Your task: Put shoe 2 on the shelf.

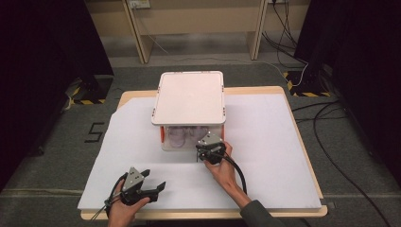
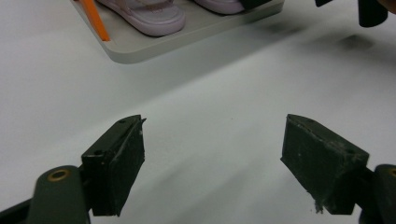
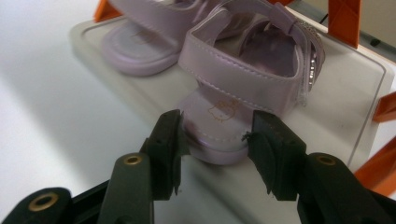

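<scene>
On shelf (image 3: 336, 107), sandal (image 3: 243, 79) heel faces right tongs (image 3: 214, 140).

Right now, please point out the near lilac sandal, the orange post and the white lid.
near lilac sandal (image 3: 243, 77), right gripper view, heel strap
orange post (image 2: 95, 21), left gripper view, shaft
white lid (image 1: 189, 97), high view, top

Sandals (image 3: 243, 70) on tray (image 3: 341, 93) — under lid (image 1: 189, 97)
</scene>
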The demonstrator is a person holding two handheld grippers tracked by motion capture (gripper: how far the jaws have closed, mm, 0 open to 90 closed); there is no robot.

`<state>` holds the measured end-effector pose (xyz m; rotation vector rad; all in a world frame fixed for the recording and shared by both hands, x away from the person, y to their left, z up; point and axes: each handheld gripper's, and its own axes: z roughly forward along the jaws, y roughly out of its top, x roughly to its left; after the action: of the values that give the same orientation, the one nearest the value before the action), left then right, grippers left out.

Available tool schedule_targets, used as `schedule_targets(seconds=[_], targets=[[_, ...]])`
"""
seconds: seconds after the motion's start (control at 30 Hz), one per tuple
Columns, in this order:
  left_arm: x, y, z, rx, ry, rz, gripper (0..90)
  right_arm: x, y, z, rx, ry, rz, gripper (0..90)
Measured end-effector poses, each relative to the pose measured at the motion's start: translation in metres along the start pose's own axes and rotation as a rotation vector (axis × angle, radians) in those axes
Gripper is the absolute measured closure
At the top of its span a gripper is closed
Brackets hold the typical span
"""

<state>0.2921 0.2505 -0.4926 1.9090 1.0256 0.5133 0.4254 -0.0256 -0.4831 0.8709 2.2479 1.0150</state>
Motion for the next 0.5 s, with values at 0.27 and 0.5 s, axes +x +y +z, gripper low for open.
schedule_targets(seconds=[0.27,0.5], targets=[[0.000,0.000,-0.001,-0.004,0.000,-0.002,20.8,-0.004,0.007,0.008,0.012,0.014,-0.004,47.5],[0.000,0.000,-0.001,-0.004,0.002,-0.002,20.8,-0.007,0.001,-0.016,-0.042,0.050,0.046,38.2]])
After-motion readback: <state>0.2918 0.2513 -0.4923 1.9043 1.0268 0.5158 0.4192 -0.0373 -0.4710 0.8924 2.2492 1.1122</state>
